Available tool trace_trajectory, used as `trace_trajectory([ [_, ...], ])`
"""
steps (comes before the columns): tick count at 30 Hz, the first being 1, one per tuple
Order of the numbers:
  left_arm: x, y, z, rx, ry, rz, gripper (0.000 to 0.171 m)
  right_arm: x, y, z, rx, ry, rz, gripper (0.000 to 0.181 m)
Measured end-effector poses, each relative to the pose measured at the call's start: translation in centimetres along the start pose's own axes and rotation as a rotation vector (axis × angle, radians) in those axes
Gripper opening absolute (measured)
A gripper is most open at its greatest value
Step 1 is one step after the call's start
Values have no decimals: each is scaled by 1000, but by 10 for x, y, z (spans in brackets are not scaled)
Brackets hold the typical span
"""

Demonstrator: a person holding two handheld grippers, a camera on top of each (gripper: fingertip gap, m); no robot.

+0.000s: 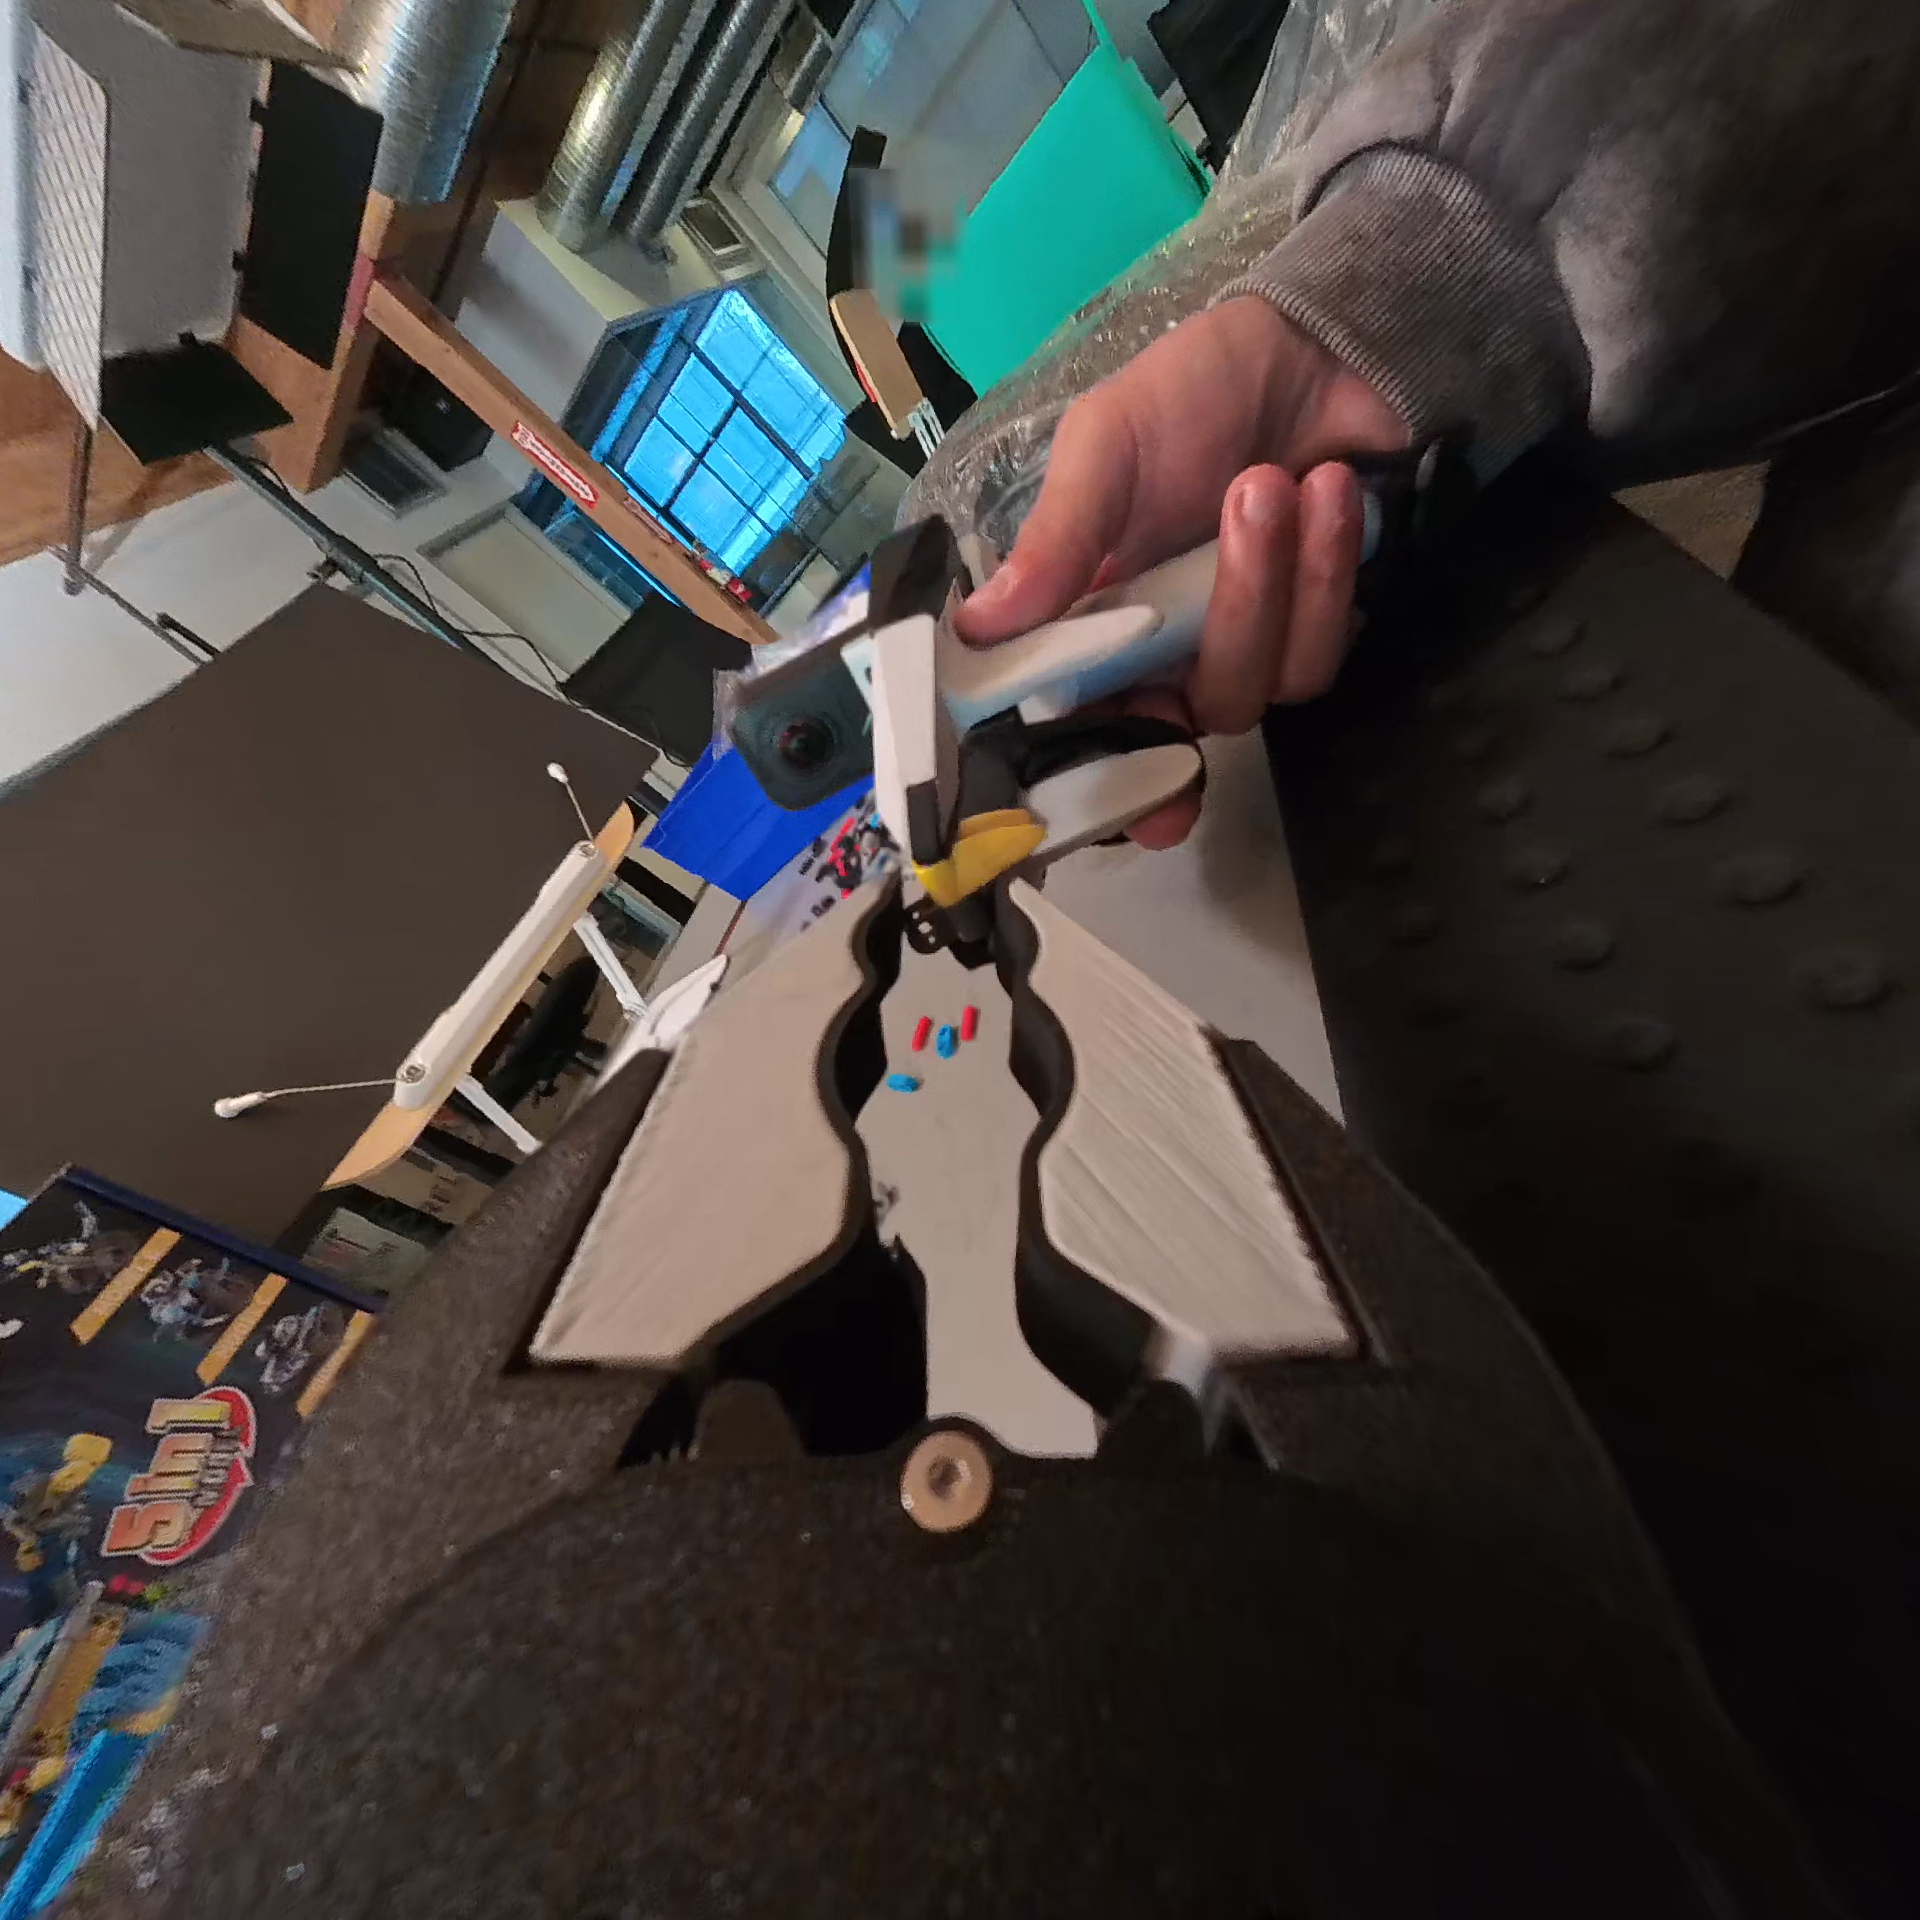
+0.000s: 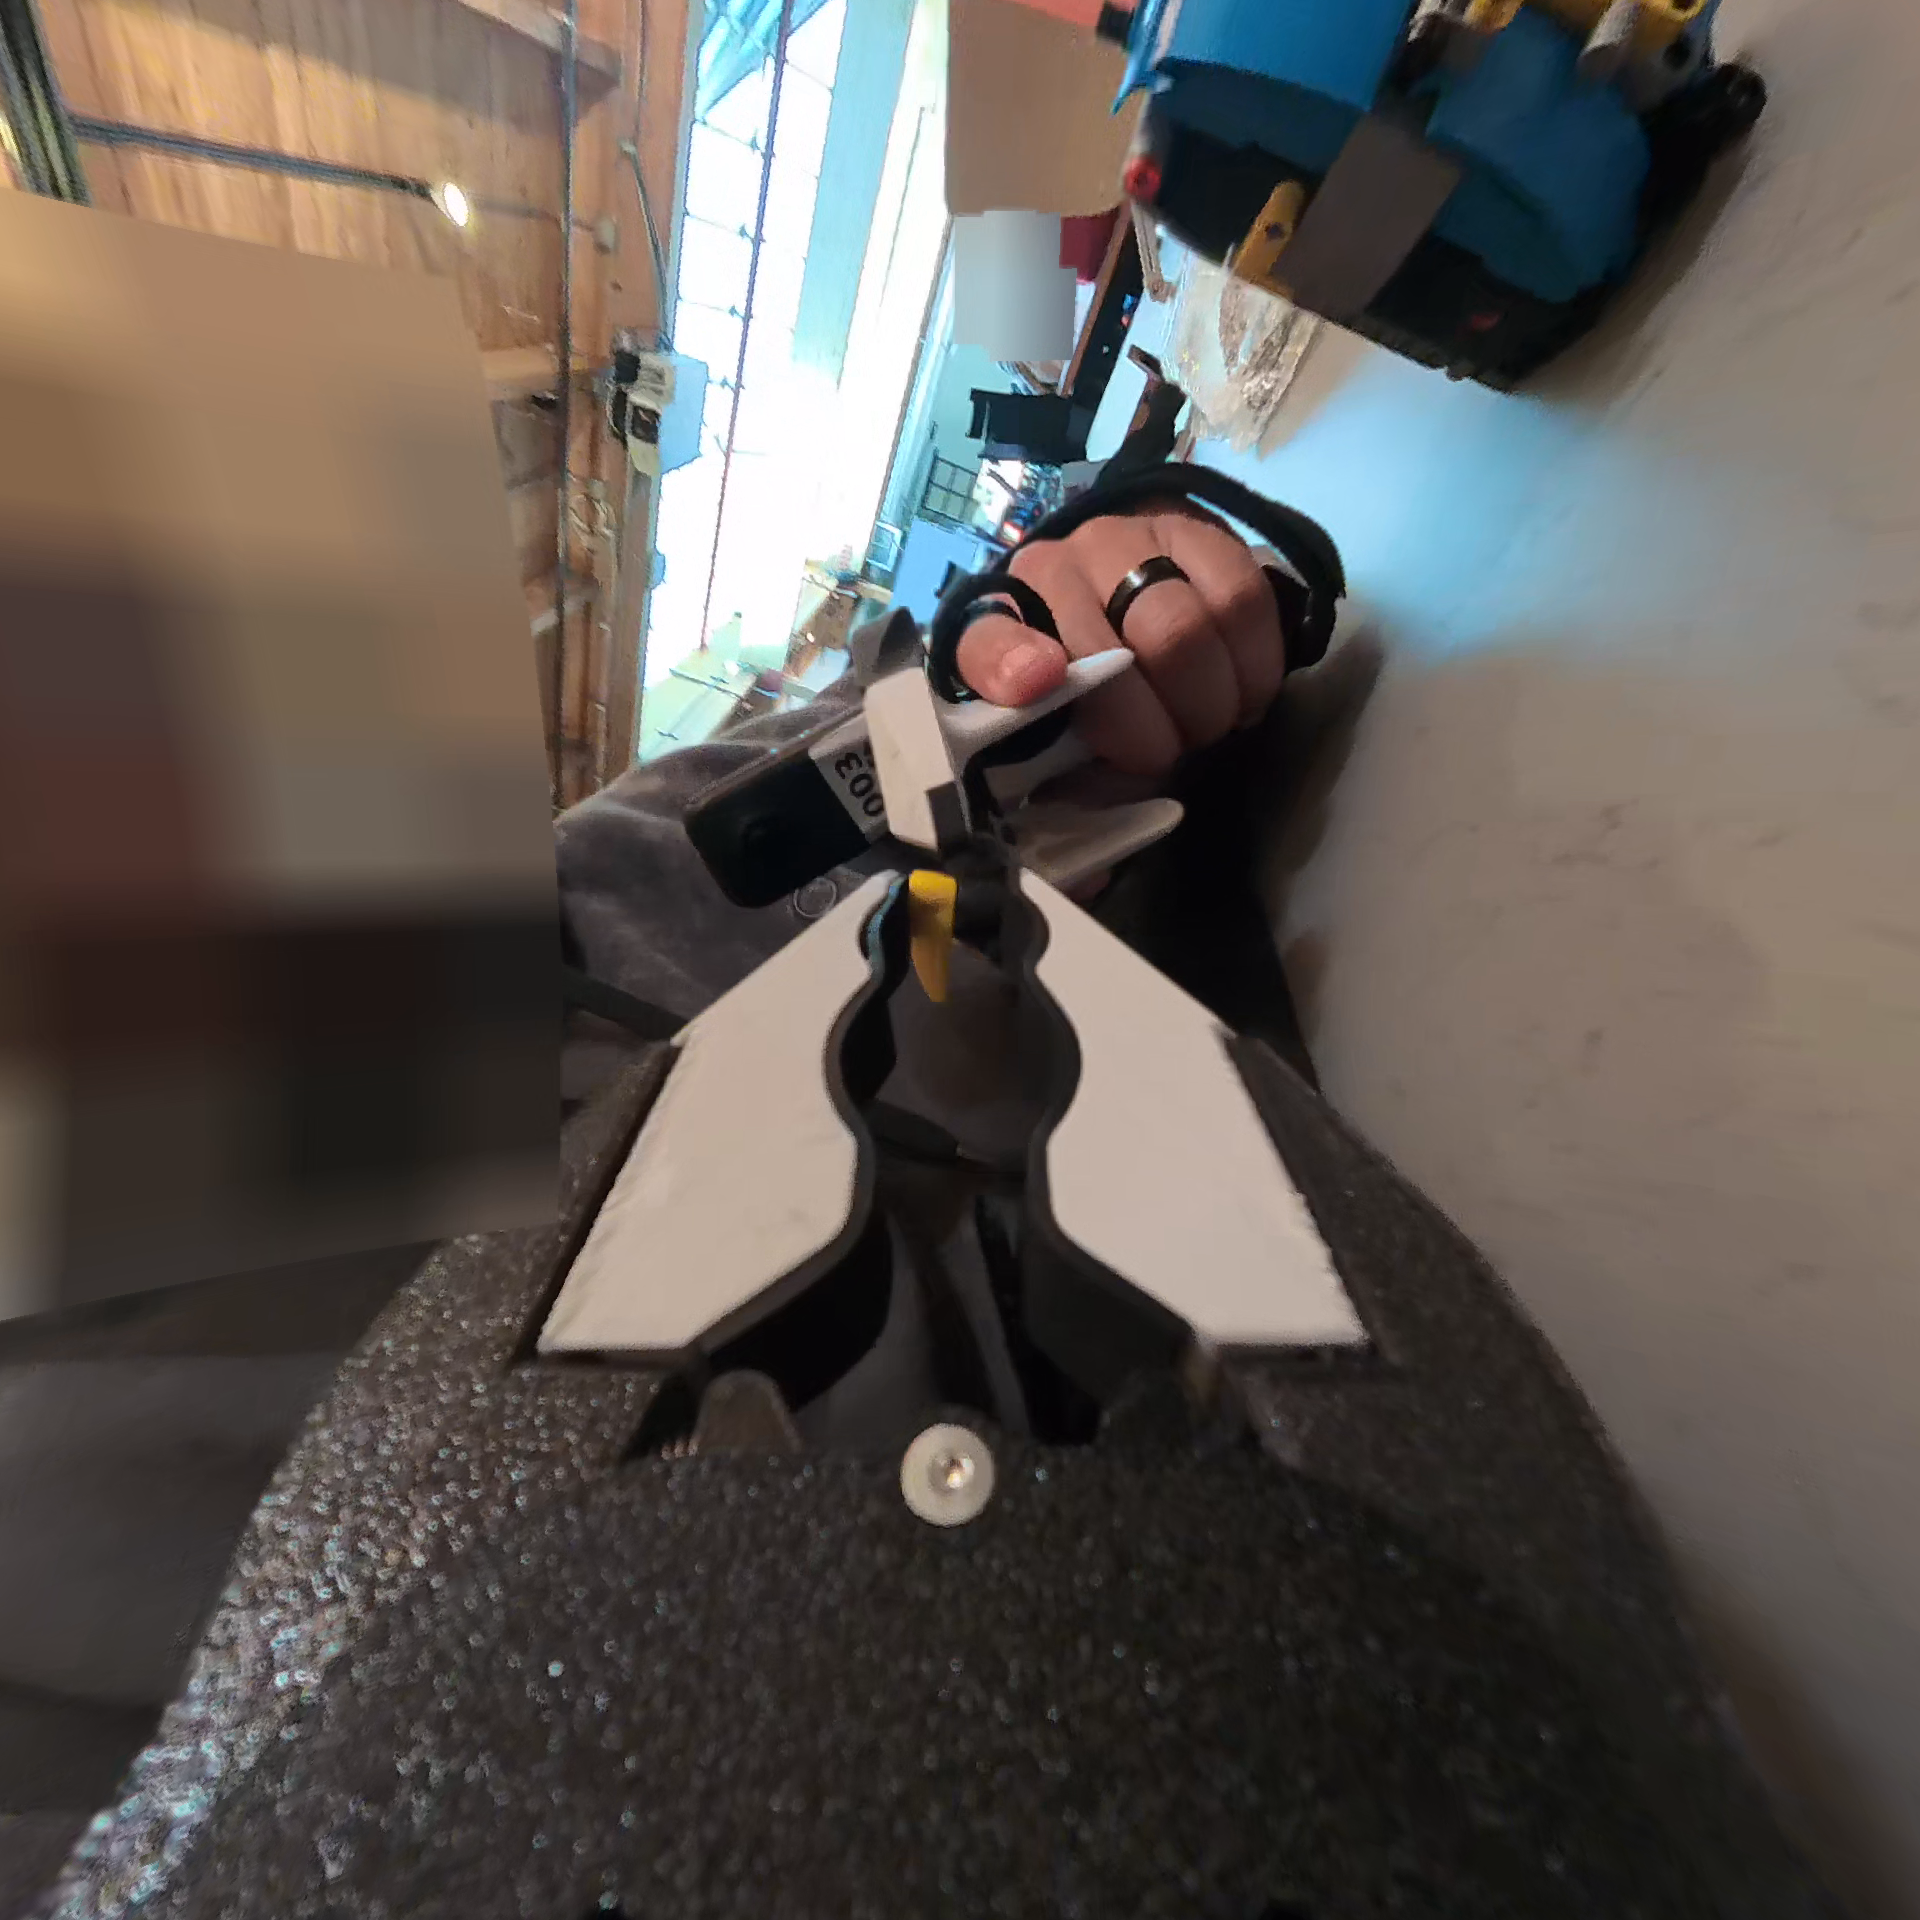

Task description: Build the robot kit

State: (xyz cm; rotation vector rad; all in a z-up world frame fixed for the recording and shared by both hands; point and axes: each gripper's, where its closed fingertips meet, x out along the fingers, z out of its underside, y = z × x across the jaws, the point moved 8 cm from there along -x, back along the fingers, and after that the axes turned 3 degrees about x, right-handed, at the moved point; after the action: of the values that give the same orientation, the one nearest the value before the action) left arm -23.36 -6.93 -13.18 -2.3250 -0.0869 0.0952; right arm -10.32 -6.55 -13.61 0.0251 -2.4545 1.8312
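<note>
A small yellow wedge-shaped piece [image 1: 982, 854] with a black part attached sits at the meeting point of both tools, up off the pale counter [image 1: 1226, 831]. The left gripper [image 1: 951, 914] has its fingers [image 1: 727, 1122] drawn close at the tips around the black part, though whether they truly pinch it is hard to tell; the right gripper [image 2: 956, 914] likewise narrows on the yellow piece, contact unclear. Each hand [image 1: 1174, 540] squeezes its handle — one wears a dark ring. Tiny red and blue pieces [image 1: 940, 1039] lie on the counter below. A printed box [image 1: 135, 1507] lies at the left, a blue-and-black tray [image 2: 1434, 177] farther off. Both views are motion-blurred.
</note>
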Motion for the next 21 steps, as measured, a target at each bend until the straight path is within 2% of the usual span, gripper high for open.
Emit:
trace_trajectory([
  [4, 1, 0, 1, -4, -15, -7, 17, 0, 0, 0, -8, 14, 30, 15],
  [9, 3, -8, 9, -184, -47, 61, 15, -2, 5, -6, 27, 56, 48, 18],
  [11, 3, -14, 11, -297, -29, 86, 16, -7, 2, -12, -19, 110, 60, 50],
  [12, 2, -17, 13, -363, -14, 100, 16, -15, 2, -16, -55, 166, 95, 53],
  [14, 0, -25, 14, -497, 31, 135, 16, -32, -4, -20, -190, 266, 184, 51],
  [16, -2, -32, 15, -643, 96, 188, 16, -40, -14, -17, -376, 293, 315, 45],
  [21, -3, -40, 20, -898, 187, 299, 15, -16, -40, 4, -829, 247, 519, 44],
])
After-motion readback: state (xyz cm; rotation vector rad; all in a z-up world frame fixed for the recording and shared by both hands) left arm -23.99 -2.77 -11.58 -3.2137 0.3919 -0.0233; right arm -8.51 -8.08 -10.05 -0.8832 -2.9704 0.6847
